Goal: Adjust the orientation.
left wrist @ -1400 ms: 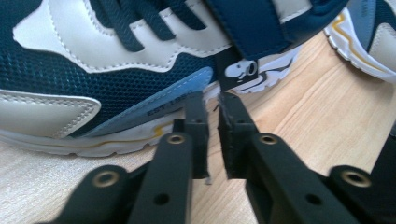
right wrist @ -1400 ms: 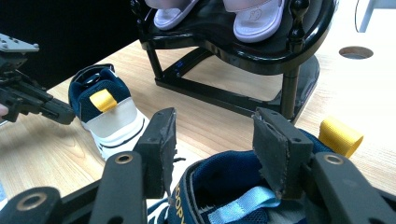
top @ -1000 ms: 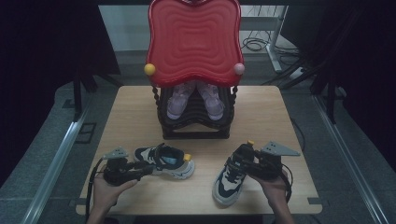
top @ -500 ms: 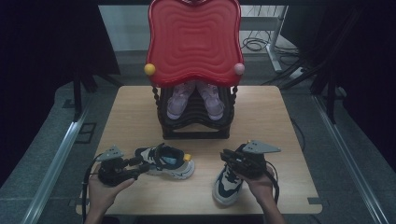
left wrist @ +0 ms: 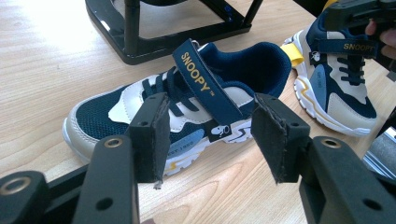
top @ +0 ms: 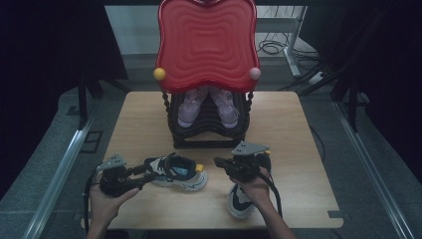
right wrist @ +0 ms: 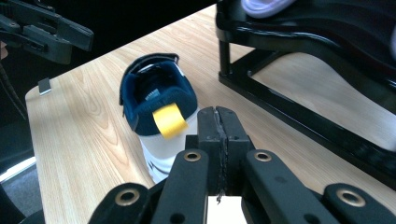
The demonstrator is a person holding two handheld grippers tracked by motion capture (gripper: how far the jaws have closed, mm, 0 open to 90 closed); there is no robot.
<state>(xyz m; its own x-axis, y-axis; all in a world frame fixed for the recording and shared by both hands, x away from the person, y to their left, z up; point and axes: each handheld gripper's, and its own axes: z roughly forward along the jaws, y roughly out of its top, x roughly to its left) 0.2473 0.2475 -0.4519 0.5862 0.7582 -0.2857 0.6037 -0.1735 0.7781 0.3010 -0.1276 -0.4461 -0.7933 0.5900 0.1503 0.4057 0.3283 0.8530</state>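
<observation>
Dark room, wooden desk [top: 298, 149] with a black shoe rack [top: 209, 132] at the back centre under a red wavy panel [top: 206, 45]; a lilac pair [top: 206, 107] sits on the rack.

My left claw [top: 149, 174] is apart, jaws either side of the near side of the first navy sneaker [left wrist: 187, 107] without touching it; the strap [left wrist: 205, 88] stands loose. That shoe lies on the desk in front of the rack, left of centre.

My right claw [top: 219, 162] is together, nothing between the pads [right wrist: 219, 128], pointing at the first sneaker's heel with its yellow tab [right wrist: 169, 120]. Second sneaker [top: 241, 199] lies at the desk's front edge, partly under my right hand [top: 254, 186].

Step, I reckon: pre-grasp on the first shoe. Next: push the left claw forward over the collar or strap, close, then lift toward the rack. Right claw must open before taking the other shoe.
</observation>
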